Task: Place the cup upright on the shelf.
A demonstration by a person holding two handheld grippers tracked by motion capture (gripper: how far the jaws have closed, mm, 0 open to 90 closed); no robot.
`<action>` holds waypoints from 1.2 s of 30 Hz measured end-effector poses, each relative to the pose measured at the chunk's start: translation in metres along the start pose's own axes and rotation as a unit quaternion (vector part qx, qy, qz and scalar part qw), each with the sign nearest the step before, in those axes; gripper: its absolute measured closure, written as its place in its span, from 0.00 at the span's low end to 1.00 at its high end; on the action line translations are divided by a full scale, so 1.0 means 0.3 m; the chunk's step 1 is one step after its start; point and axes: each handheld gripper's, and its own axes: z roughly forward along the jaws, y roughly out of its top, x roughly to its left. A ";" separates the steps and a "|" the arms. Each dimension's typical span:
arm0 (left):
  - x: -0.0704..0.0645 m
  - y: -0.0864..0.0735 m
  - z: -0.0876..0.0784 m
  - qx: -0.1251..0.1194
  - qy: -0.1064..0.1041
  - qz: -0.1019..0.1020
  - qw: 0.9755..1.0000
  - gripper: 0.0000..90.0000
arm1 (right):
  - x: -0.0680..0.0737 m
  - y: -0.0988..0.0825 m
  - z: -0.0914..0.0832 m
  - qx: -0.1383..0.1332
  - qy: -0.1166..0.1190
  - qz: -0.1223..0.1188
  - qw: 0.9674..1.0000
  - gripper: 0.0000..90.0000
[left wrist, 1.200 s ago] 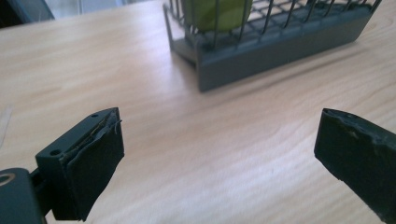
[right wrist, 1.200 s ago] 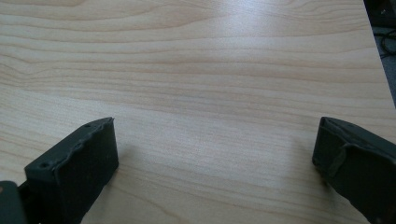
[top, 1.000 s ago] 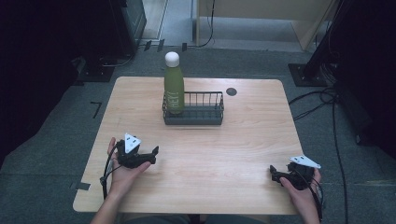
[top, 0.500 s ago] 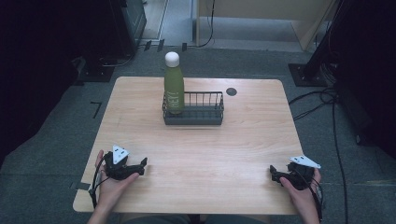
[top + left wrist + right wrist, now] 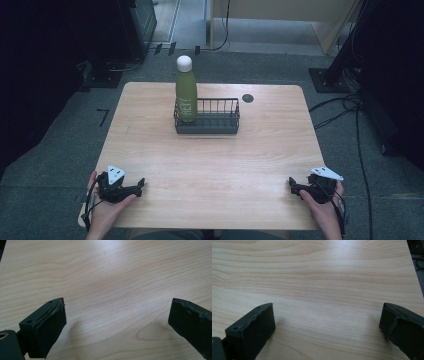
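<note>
**Both grippers rest apart at the near edge, bottle standing in the basket**

High view: a light wooden table (image 5: 210, 155) stands on a grey floor. Toward its far side sits a dark wire basket (image 5: 207, 116), and a green bottle (image 5: 186, 92) with a white cap stands upright in the basket's left end. Just beyond the basket's right end a small dark round spot (image 5: 248, 98) marks the tabletop. At the near left corner a hand (image 5: 102, 210) holds the left gripper (image 5: 137, 185) low over the wood, a grey three-cornered plate on top. At the near right corner the other hand (image 5: 324, 210) holds the right gripper (image 5: 292, 185), pointing inward. The two grippers are well apart, and both are far from the basket.

Left gripper view: the left gripper (image 5: 116, 323) has its two black jaws spread wide, with bare wood grain between them and nothing grasped.

Right gripper view: the right gripper (image 5: 327, 326) likewise has its jaws spread wide over bare wood, holding nothing. The table's edge shows at the upper right.
</note>
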 end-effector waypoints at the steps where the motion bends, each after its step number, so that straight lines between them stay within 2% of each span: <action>1: 0.000 0.000 0.000 0.000 0.000 0.000 1.000 0.02 | 0.000 0.000 0.000 0.000 0.000 0.000 1.000 0.00; 5: 0.014 -0.010 -0.006 0.014 -0.004 -0.005 1.000 0.02 | 0.000 0.000 0.000 0.000 0.000 0.000 1.000 0.00; 6: 0.020 -0.013 -0.008 0.015 -0.009 -0.007 1.000 0.02 | 0.000 0.000 0.000 0.000 0.000 0.001 1.000 0.00; 7: 0.031 -0.017 -0.008 0.020 -0.023 -0.014 0.999 0.02 | 0.000 0.000 0.000 0.000 0.000 0.000 1.000 0.00; 8: 0.036 -0.019 -0.010 0.021 -0.024 -0.014 0.999 0.02 | 0.000 0.000 0.000 0.000 0.000 0.000 1.000 0.00; 12: 0.042 -0.023 -0.014 0.021 -0.023 -0.016 0.999 0.02 | 0.000 0.000 0.000 0.000 0.000 0.000 1.000 0.00; 17: 0.069 -0.052 -0.042 0.020 -0.019 -0.020 0.999 0.03 | 0.000 0.000 0.000 0.000 0.000 0.000 1.000 0.00; 20: 0.080 -0.063 -0.054 0.015 -0.013 -0.027 0.999 0.06 | 0.000 0.000 0.000 0.000 0.000 0.000 1.000 0.00; 29: 0.081 -0.060 -0.051 0.015 -0.011 -0.029 0.999 0.08 | 0.000 0.000 0.000 0.000 0.000 0.000 1.000 0.00; 36: 0.080 -0.058 -0.047 0.019 -0.017 -0.022 0.999 0.04 | 0.000 0.000 -0.001 0.001 -0.001 0.002 1.000 0.00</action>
